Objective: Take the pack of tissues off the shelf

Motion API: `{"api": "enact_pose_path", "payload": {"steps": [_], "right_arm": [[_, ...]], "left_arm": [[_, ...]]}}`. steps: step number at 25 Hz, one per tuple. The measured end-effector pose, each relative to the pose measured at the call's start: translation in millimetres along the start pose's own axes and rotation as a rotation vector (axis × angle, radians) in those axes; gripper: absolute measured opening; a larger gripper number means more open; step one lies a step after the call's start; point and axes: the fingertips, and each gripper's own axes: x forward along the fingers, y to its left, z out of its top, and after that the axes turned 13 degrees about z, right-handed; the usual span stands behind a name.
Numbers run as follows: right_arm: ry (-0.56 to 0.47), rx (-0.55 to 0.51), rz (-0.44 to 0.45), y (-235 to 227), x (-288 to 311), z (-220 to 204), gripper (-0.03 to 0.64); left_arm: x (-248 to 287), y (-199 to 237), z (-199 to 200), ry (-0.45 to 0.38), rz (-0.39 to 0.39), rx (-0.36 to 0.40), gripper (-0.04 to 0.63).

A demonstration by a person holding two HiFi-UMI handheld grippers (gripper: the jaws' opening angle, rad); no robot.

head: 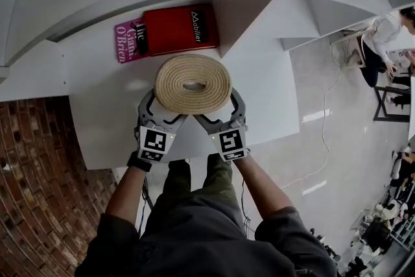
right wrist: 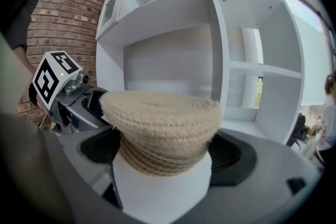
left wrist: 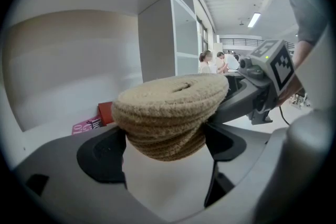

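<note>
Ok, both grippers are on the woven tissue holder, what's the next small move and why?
Probably draw both grippers straight back toward you, keeping them level. The left gripper and right gripper each clamp the woven tissue holder, which is over the white shelf board near its front edge, clear of the red book behind.

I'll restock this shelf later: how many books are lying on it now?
2. A red book lies flat at the back of the shelf; a pink book lies against its left edge. The basket may hide more.
</note>
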Motion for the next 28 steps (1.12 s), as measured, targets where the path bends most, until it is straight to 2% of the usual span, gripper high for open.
{"api": "enact_pose_path", "payload": {"steps": [16,28], "right_arm": [[0.081,0.04,-0.002,-20.5,25.2,-66.8,0.523],[0.109,0.003,-0.018,-20.0,26.7,-88.0,0.523]], "left_arm": [[49.8,-21.7,-61.7,0.093,-0.061,-0.006,0.472],[54.1,-27.7,-78.3,0.134,-0.048,0.091,0.472]]}}
